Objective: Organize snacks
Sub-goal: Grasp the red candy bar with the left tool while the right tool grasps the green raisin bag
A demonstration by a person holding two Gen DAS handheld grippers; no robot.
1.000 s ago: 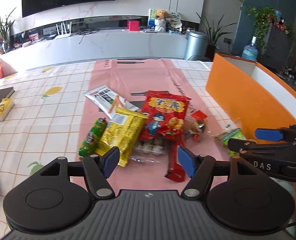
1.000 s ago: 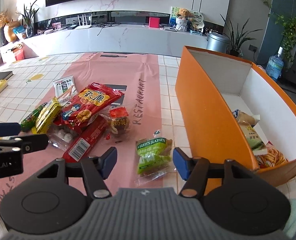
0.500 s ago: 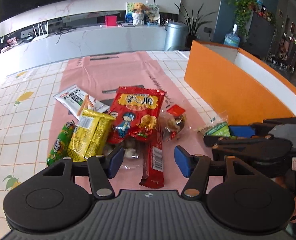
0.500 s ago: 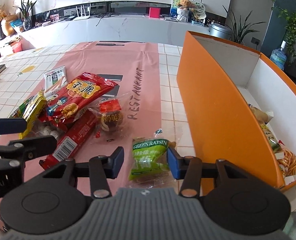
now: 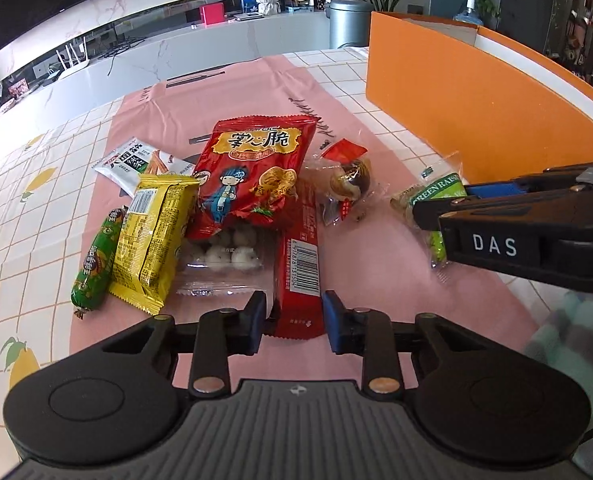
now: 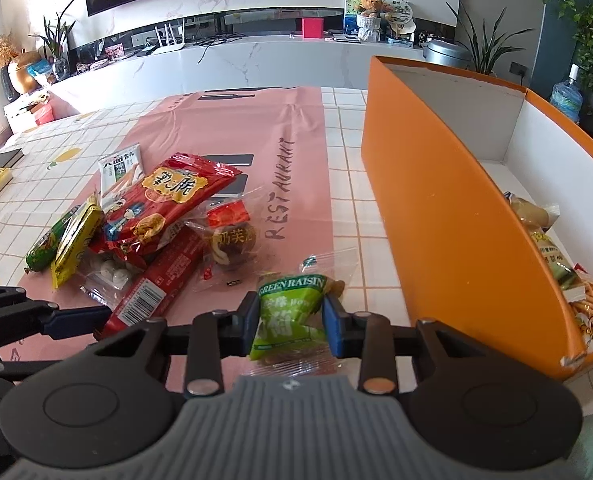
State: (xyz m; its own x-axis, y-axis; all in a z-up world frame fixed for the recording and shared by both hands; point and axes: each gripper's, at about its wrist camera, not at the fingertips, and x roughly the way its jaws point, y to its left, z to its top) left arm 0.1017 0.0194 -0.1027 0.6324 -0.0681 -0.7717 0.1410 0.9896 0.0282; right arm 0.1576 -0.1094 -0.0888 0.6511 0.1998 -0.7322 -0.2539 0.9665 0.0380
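A long red snack bar (image 5: 298, 264) lies on the pink mat, partly under the snack pile. My left gripper (image 5: 292, 316) is closing on its near end, both pads at its edges. In the right wrist view the same bar (image 6: 156, 280) points toward the left gripper (image 6: 56, 308). My right gripper (image 6: 290, 320) is closing on a green raisin packet (image 6: 288, 312), which crumples between the pads. From the left wrist view, the right gripper (image 5: 440, 200) reaches in at the right over that packet (image 5: 436, 192). The orange box (image 6: 416, 200) stands just to the right.
The pile holds a big red bag (image 5: 252, 168), a yellow packet (image 5: 152, 236), a green sausage (image 5: 94, 264), a white packet (image 5: 132, 164), a clear bag of white balls (image 5: 224, 256) and a wrapped pastry (image 5: 348, 184). Several snacks (image 6: 548, 256) lie inside the box.
Both grippers have come down and forward toward the table. The left jaws narrowed from wide to hugging the red bar. The right jaws closed in until they pinch the raisin packet.
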